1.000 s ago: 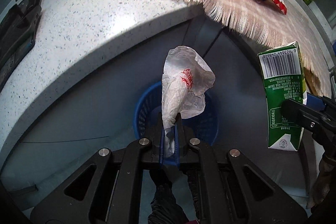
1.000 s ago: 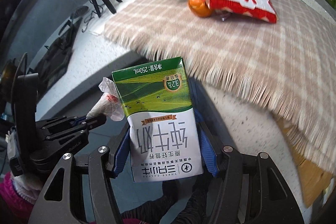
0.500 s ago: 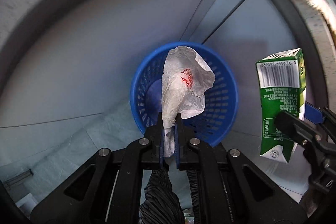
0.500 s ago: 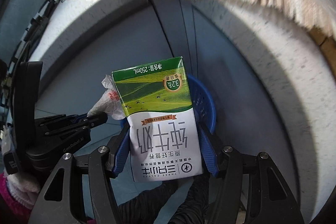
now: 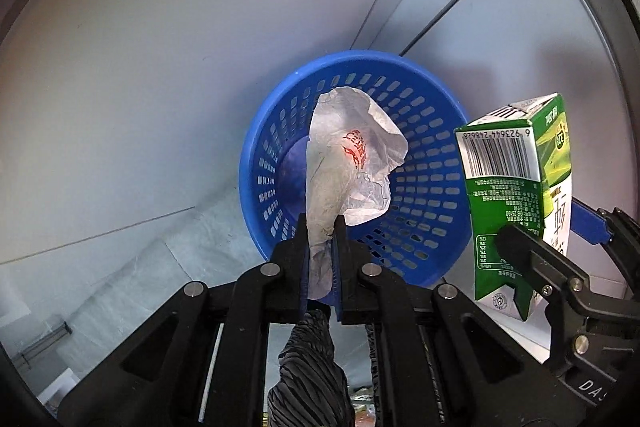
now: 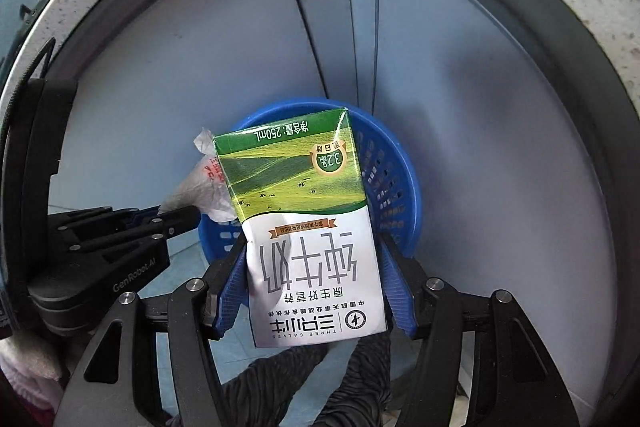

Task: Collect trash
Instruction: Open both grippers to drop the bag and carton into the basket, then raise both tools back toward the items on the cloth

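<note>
Both grippers are hanging over the blue waste basket (image 5: 416,227), each carrying trash.

The basket is sitting on the floor against the grey cabinet. The right gripper (image 6: 312,279) is pointing steeply down, its jaws clamping the green milk carton (image 6: 304,223) over the rim; it is best centred before release. The left gripper (image 5: 320,251) is pointing straight down, its jaws opening around the crumpled white wrapper (image 5: 348,163), which is hanging above the basket's middle.

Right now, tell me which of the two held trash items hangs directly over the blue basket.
The crumpled white wrapper between the left gripper's opening jaws; the green milk carton in the right gripper sits off the blue basket's rim.
</note>
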Demonstrator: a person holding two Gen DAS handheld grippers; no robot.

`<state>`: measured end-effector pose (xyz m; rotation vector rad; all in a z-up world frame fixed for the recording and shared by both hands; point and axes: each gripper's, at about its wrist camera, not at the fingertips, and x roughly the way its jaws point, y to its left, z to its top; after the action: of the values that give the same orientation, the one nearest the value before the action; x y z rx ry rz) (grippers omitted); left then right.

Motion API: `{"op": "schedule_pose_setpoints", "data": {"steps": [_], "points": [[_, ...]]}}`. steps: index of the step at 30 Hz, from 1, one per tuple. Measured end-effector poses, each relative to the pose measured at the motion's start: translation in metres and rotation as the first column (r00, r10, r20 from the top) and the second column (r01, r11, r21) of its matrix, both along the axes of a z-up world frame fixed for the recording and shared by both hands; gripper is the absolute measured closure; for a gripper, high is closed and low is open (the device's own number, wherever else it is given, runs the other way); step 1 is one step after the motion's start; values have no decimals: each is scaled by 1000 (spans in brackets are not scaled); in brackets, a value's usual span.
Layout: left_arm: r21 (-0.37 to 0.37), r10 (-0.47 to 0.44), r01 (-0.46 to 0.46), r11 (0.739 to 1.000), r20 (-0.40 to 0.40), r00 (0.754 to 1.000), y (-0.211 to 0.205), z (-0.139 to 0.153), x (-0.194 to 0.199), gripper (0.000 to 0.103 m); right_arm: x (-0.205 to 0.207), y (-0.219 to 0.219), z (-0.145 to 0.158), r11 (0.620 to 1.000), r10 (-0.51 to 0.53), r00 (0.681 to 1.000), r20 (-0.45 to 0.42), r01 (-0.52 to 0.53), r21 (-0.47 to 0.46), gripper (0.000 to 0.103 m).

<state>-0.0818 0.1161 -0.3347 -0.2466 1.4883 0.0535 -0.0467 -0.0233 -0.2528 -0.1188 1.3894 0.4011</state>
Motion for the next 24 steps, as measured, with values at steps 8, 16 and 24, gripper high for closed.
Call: {"op": "schedule_pose_setpoints", "data": {"steps": [8,16,24], "points": [[26,-14,14,1000,23,1000,-2,8,6,55,0,3,10,1000,0,1000,19,1,-21,41],[40,-17,15,999,43,999,1,23,5,55,-8,-2,20,1000,-11,999,33,11,-23,41],[47,-21,17,999,95,995,4,59,9,55,-18,-13,57,1000,-14,997,73,13,14,41]]}}
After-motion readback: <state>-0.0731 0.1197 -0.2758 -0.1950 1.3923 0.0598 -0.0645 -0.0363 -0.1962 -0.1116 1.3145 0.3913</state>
